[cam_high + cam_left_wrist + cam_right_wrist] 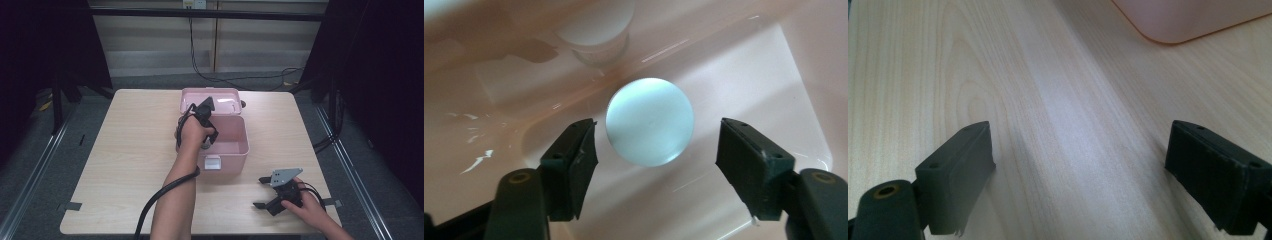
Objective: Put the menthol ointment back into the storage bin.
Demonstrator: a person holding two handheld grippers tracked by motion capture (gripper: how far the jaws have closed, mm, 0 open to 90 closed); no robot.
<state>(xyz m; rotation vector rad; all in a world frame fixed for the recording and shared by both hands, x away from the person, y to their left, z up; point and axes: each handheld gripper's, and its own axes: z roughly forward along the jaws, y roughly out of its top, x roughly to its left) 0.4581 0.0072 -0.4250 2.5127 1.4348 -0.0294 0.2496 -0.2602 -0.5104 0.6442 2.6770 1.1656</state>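
Left gripper (656, 145) is held wide open over a pale disc (650, 121) inside the pink box (240, 150), right gripper (1080, 170) parked open on the table (130, 150); disc could be squirted sideways if jaws are closed off-centre.

I am seeing a pink box (227, 142), a pale blue round lid (650, 121), my black fingers (955, 175), and a light wood-grain tabletop (125, 150).
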